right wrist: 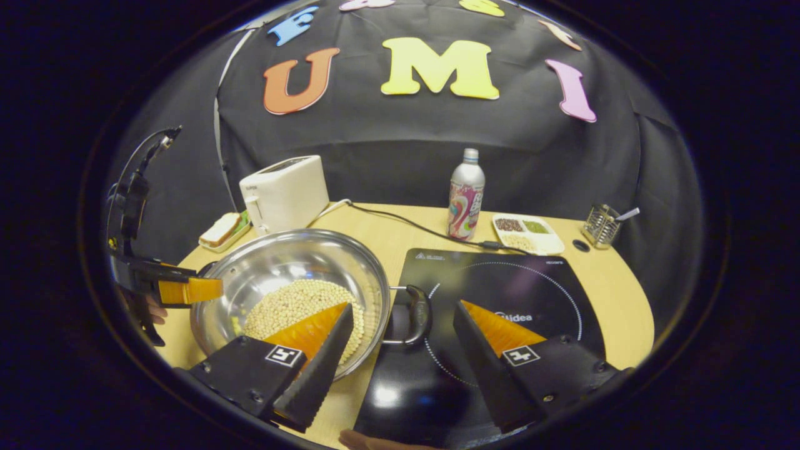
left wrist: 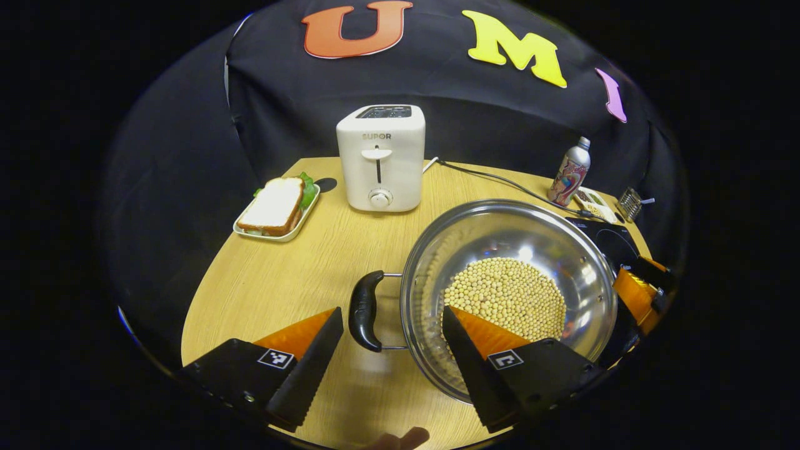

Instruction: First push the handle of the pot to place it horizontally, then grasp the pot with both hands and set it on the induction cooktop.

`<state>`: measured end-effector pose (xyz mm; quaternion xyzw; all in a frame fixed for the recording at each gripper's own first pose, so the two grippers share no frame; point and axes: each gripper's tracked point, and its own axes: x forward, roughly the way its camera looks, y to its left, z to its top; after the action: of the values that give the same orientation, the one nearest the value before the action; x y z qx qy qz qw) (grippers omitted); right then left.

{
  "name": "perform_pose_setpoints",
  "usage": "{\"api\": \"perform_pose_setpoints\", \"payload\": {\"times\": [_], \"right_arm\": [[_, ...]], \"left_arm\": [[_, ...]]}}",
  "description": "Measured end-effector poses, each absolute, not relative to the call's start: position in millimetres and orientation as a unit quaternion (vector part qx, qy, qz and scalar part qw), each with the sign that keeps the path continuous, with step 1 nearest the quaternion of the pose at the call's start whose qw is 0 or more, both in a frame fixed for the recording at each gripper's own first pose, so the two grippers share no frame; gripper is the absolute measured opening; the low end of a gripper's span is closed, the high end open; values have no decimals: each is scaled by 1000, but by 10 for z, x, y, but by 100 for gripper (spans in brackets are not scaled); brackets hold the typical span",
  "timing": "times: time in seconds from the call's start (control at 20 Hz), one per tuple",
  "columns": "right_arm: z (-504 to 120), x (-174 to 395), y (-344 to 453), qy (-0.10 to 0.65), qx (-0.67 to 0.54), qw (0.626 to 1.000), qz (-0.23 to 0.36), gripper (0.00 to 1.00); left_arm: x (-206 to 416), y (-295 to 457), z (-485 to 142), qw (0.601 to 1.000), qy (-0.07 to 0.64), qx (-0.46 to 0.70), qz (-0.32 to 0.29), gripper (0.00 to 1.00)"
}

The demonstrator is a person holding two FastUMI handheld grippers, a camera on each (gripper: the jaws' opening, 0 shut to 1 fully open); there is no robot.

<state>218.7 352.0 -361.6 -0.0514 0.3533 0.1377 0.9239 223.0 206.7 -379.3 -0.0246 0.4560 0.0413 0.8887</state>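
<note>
A steel pot [left wrist: 500, 209] with soybeans in it stands on the round wooden table. Its two black handles stick out sideways. My left gripper [left wrist: 392, 310] is open, and the pot's left handle [left wrist: 365, 310] lies between its fingers without being touched. The right gripper [left wrist: 637, 294] shows at the pot's far side. In the right gripper view the pot [right wrist: 300, 234] sits just left of the black induction cooktop [right wrist: 500, 294]. Its right handle [right wrist: 415, 314] reaches over the cooktop's edge. My right gripper [right wrist: 403, 306] is open around that handle. The left gripper [right wrist: 181, 290] is at the pot's left.
A white toaster [left wrist: 381, 156] and a plate with a sandwich [left wrist: 275, 209] stand at the back left. A cable [right wrist: 406, 225] runs to the cooktop. Behind it are a bottle [right wrist: 465, 197], a snack tray [right wrist: 525, 228] and a wire holder [right wrist: 600, 225].
</note>
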Motion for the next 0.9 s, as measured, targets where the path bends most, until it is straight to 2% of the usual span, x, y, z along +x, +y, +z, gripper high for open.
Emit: {"api": "perform_pose_setpoints", "payload": {"times": [0.15, 0.2, 0.25, 0.35, 0.4, 0.45, 0.5, 0.55, 0.6, 0.65, 0.7, 0.75, 0.8, 0.9], "right_arm": [[-3759, 2260, 3555, 367, -51, 920, 129, 100], [-3787, 2268, 3571, 372, -51, 918, 127, 100], [-3816, 2262, 3605, 378, -49, 915, 130, 100], [-3845, 2302, 3633, 383, -48, 913, 128, 100], [-3867, 2335, 3641, 386, -46, 913, 127, 96], [-3913, 2338, 3628, 393, -43, 911, 121, 100], [-3951, 2327, 3633, 404, -38, 906, 121, 96], [-3936, 2395, 3643, 390, -39, 912, 120, 94], [-3997, 2421, 3624, 401, -49, 907, 120, 87], [-3959, 2461, 3596, 392, -50, 912, 112, 84], [-3978, 2430, 3563, 395, -56, 910, 111, 74], [-4017, 2460, 3563, 398, -57, 909, 112, 71], [-3990, 2454, 3566, 398, -54, 909, 114, 67], [-3985, 2463, 3568, 404, -50, 906, 117, 65]], "left_arm": [[2258, 2167, -3849, 884, 464, -12, 53, 94], [2256, 2183, -3851, 882, 468, -7, 53, 80], [2278, 2186, -3846, 884, 464, -4, 51, 84], [2303, 2167, -3847, 886, 461, -6, 43, 80], [2300, 2157, -3898, 883, 467, -12, 42, 69], [2286, 2155, -3921, 880, 472, -16, 41, 70], [2281, 2144, -3948, 877, 478, -20, 41, 70], [2279, 2135, -3974, 875, 482, -20, 39, 80], [2289, 2135, -3981, 875, 482, -18, 38, 71], [2302, 2140, -3973, 876, 480, -18, 36, 72], [2294, 2132, -3974, 876, 481, -24, 34, 80], [2285, 2127, -3966, 875, 481, -27, 33, 75], [2274, 2123, -3965, 874, 484, -26, 29, 65], [2274, 2125, -3965, 873, 486, -31, 31, 62]]}}
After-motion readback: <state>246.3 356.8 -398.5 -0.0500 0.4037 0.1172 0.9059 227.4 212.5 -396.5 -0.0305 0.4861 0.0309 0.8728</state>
